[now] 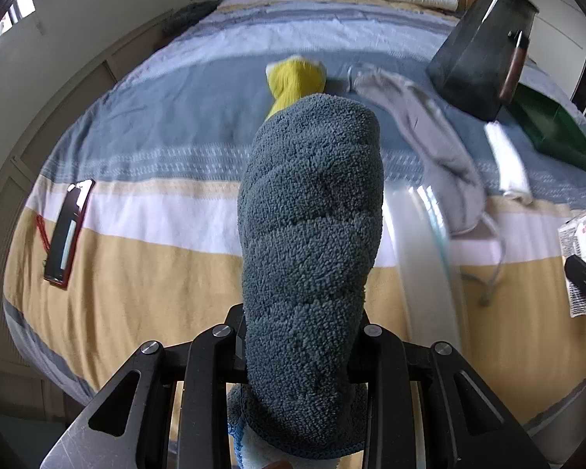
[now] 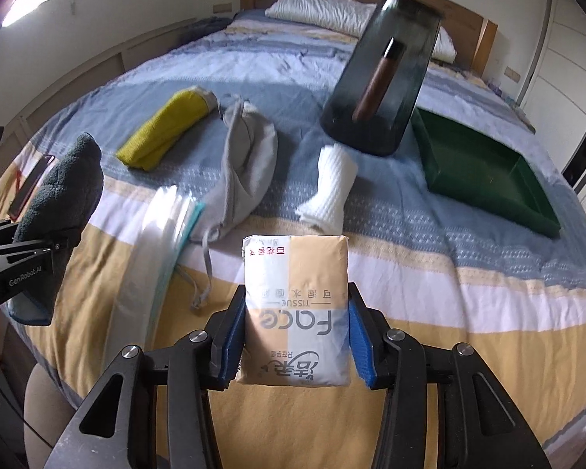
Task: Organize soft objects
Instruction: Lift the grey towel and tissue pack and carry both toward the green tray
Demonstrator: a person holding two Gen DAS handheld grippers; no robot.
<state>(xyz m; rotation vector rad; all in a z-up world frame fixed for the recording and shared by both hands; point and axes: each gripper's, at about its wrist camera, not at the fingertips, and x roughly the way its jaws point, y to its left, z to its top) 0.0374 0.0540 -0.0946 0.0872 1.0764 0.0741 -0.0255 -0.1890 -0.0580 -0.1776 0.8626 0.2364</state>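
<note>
In the left wrist view, the left hand-held gripper (image 1: 301, 355) pinches a rolled grey towel (image 1: 312, 234) above the bed (image 1: 136, 273); the floppy roll could unfurl or slip out. In the right wrist view, the right hand-held gripper (image 2: 293, 332) squeezes a tissue pack (image 2: 296, 312) by its near end, well short of the green tray (image 2: 535, 211) far right, and its slick wrapper may slide free.

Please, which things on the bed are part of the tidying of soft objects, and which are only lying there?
Part of the job:
- dark fluffy cloth, held in left gripper
- tissue pack, held in right gripper
- yellow cloth
- grey pouch
- white cloth
- green tray, probably the container

Only lying there:
- phone
- dark glass jar
- pillow
</note>
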